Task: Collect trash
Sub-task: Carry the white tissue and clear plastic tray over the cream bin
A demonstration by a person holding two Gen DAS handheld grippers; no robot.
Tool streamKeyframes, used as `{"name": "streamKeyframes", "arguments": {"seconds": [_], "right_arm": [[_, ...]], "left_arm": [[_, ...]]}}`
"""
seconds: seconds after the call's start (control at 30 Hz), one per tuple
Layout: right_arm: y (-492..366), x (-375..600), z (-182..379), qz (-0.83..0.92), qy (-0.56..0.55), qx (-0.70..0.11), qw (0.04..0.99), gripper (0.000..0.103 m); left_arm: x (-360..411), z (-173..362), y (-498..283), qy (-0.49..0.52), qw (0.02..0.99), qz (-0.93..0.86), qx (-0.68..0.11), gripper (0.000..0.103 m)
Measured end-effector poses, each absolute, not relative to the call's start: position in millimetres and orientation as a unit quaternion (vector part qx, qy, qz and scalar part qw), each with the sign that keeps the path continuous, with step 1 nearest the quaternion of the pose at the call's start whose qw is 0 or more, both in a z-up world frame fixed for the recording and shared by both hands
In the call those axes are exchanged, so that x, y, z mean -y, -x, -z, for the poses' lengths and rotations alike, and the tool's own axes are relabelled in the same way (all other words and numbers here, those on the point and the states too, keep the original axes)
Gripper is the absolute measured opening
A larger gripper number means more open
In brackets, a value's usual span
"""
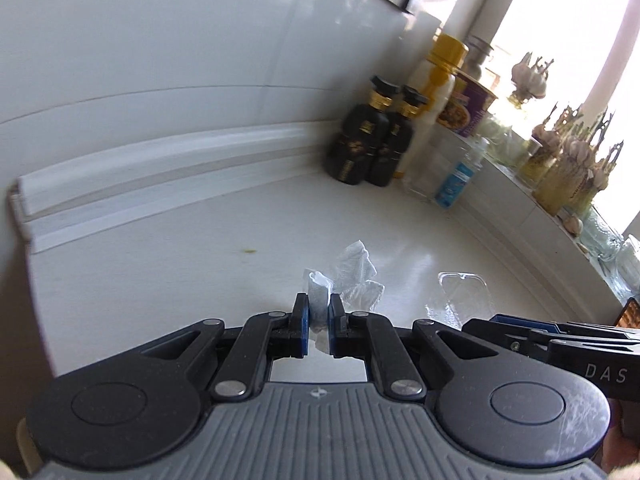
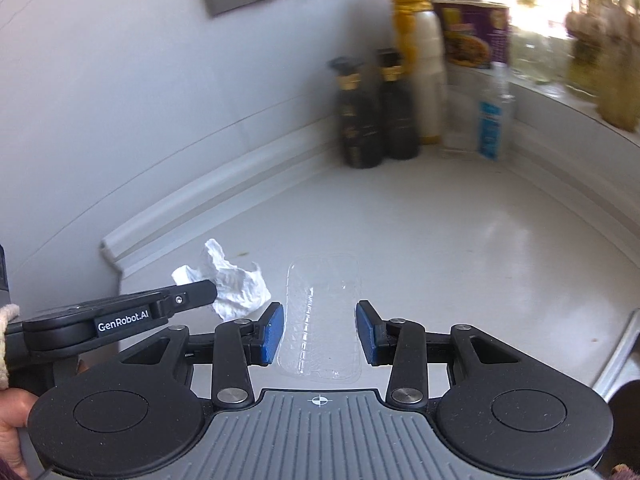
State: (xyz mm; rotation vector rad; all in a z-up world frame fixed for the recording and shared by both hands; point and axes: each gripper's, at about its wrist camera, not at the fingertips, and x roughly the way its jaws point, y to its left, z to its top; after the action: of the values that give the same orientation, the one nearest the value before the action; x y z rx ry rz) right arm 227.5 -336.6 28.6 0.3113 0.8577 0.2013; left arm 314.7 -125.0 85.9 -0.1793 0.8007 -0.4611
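Left gripper [image 1: 318, 322]: jaws nearly together, clamped on a crumpled white tissue [image 1: 356, 276]. Most of the tissue sticks out past the fingertips, above the white countertop [image 1: 160, 264].

Right gripper [image 2: 320, 330]: jaws partly apart, blue pads [image 2: 272, 332] at either edge of a clear plastic tray [image 2: 322, 320]. Tray sits between them, long axis along the fingers. Left pad looks to be touching the edge; can't tell whether the right one presses on it.

The two grippers are just beside each other, left one's fingertip reaching into the right wrist view with the tissue.

Further out, in the back corner against the white wall [image 1: 160, 60]: two black bottles with gold collars [image 1: 370, 140], a white bottle with a yellow cap [image 1: 436, 92], a purple instant-noodle cup [image 1: 468, 108], a small clear bottle with a blue label [image 1: 460, 176]. Garlic bulbs [image 1: 528, 74] on the windowsill, right.
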Motion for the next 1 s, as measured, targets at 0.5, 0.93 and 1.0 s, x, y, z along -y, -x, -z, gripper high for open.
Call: {"name": "streamKeyframes", "arguments": {"seconds": [0.5,0.93,1.0], "right_arm": [[-222,235,-45,-0.154,-0.109,-0.421,0.887,0.038],[-216,162,-34,-0.21,-0.096,-0.434,0.871,0.038],[-214,148,-29,-0.222,-0.093,-0.439,0.866,0.038]], "left_arm": [[39,-90,-297,0.096,0.898,0.188,-0.385,0.008],[-29,-79,-280,0.114,0.903,0.153,-0.385,0.008],[-41,-74,-275,0.115,0.903,0.146,-0.388,0.008]]}}
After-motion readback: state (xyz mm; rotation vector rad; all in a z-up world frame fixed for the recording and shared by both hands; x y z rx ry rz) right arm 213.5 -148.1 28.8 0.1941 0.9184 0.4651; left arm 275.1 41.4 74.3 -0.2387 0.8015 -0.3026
